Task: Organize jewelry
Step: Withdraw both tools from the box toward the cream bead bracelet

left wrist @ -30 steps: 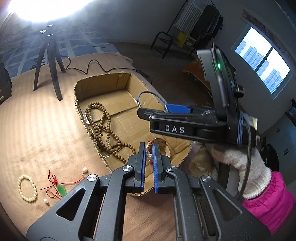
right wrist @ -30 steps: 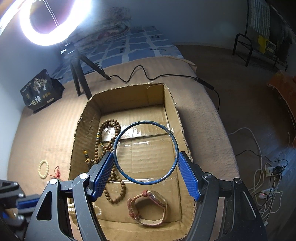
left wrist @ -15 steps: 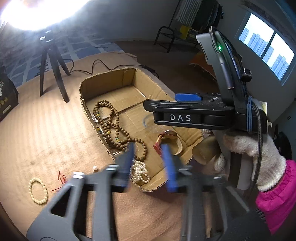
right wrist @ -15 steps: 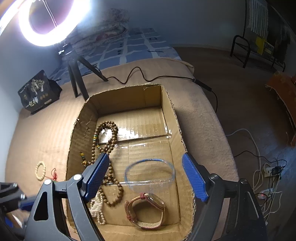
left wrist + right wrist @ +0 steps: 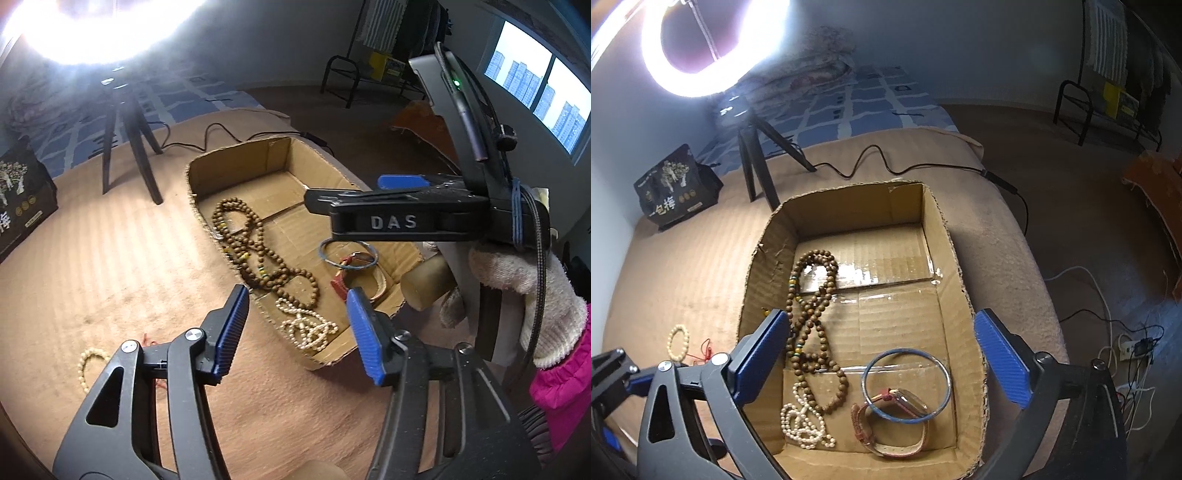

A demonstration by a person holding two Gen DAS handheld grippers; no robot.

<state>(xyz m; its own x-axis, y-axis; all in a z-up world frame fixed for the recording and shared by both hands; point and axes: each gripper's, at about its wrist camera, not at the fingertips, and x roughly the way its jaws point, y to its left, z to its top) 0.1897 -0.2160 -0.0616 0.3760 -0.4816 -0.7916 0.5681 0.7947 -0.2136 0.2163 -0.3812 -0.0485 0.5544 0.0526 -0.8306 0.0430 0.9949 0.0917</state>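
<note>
Beside the box (image 5: 759,280), only right view shows red cord (image 5: 706,350).

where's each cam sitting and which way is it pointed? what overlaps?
Left wrist: on left gripper, low at the box's left near corner, facing across the cardboard box; shows its open fingers, the right gripper and gloved right hand.
Right wrist: on right gripper, above the near end, facing down; shows its open fingers.
Shared: box, blue bangle, brown beads.

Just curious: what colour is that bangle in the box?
Blue; the bangle shows best in the right wrist view, lying partly over the watch.
</note>
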